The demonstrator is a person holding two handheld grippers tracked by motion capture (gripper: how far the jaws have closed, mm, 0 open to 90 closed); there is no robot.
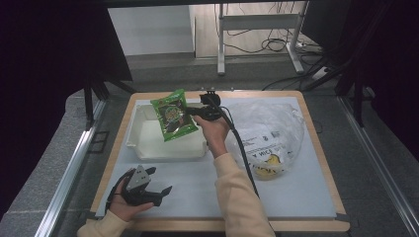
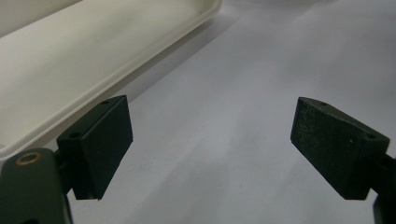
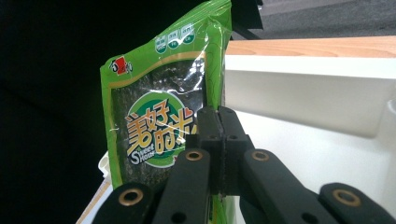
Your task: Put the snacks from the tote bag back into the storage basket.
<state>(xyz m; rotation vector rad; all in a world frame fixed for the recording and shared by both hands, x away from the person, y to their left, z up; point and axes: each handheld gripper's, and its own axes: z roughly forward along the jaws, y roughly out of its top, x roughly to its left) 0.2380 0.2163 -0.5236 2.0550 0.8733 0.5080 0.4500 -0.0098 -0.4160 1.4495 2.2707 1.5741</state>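
Snack packet held over the tray

Packet of green seaweed snack (image 1: 173,114) hangs above the white tray (image 1: 137,140), its right edge clamped between the clenched jaws of the right gripper (image 1: 193,115). The tray's floor below shows bare. To the right, a clear plastic bag (image 1: 269,133) lies on the worktop (image 1: 296,192) with something yellow inside. The left gripper (image 1: 160,187) rests near the tray's near wall, jaws released and apart, nothing between them.

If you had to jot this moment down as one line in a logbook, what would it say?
right gripper: shut on green snack packet, held above white tray | left gripper: open, holding nothing, low by the table's near edge | clear plastic bag: right of tray
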